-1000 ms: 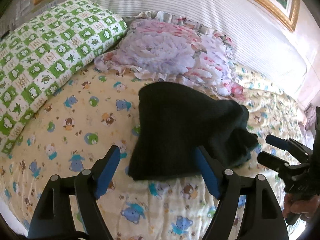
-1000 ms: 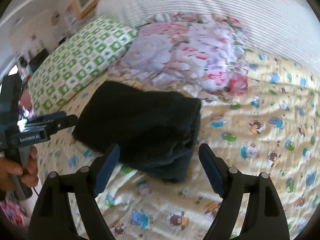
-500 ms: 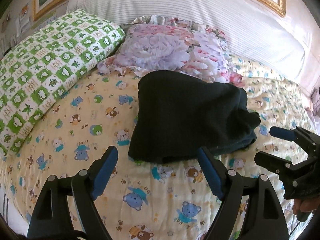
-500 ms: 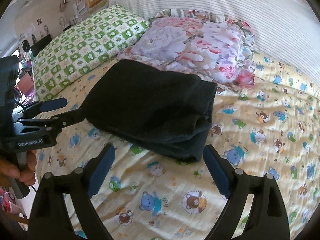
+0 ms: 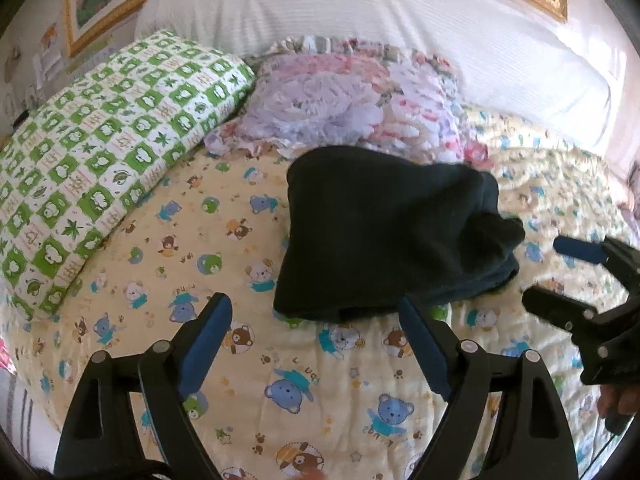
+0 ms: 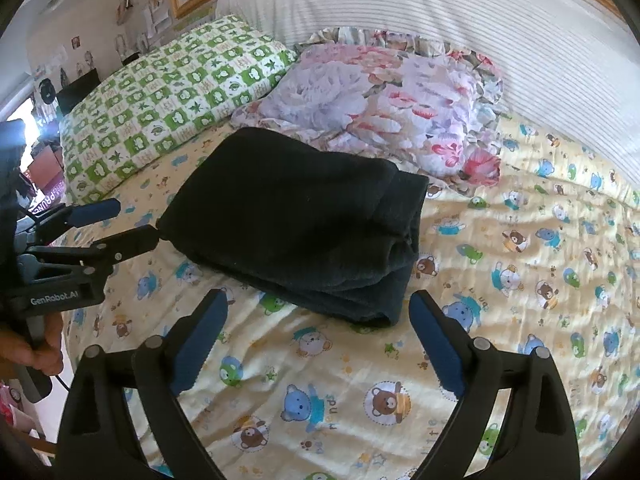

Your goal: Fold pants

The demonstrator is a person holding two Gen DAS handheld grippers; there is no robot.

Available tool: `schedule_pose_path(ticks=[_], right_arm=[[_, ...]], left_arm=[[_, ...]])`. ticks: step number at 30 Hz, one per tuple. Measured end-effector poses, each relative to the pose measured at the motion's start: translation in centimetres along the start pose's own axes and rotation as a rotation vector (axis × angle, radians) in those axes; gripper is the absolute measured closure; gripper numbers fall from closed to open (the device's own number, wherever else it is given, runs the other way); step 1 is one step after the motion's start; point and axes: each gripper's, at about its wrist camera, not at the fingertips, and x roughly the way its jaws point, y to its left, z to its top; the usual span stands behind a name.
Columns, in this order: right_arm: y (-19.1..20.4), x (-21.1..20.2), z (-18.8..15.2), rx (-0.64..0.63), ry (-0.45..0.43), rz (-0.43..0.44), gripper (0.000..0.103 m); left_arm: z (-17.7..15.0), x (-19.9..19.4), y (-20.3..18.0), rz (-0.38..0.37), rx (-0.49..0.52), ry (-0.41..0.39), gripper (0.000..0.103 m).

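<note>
Folded dark pants lie in a thick bundle on the bed, just ahead of both hand-held grippers, with the layered folds stacked at the bundle's right end; the left hand-held gripper hangs above the quilt just short of the bundle's near edge, its blue-padded jaws wide and opening, nothing between them; the right hand-held gripper sits likewise before the bundle's near right corner, jaws wide and opening, pads clear of the cloth; in the right wrist view the left tool's finger tip lies right at the bundle's left corner, though whether it touches cannot be told; a hand grips that tool's handle at the left edge of the frame, and part of another hand shows under the right tool in the left wrist view; beneath the pants spreads a pale yellow quilt printed with bears; beyond the bundle, away from the grippers, a floral pillow rests just behind it, a green-checked pillow lies ahead and to the left, and a white striped bolster runs across the head of the bed; gilt picture frames hang on the wall behind.
</note>
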Motion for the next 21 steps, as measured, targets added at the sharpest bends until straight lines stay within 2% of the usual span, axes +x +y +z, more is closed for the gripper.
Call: schedule_pose_path(ticks=[3,21], right_arm=[[0.01,-0.23,0.02,0.000,-0.004,-0.004,0.008],[0.93,-0.58,0.46,-0.024,-0.023,0.008,0.007]], left_arm=[[-0.11,-0.28,-0.30,0.022,0.019,-0.012,0.017],[0.32,-0.81,-0.47,0.023,0.025,-0.029,0.016]])
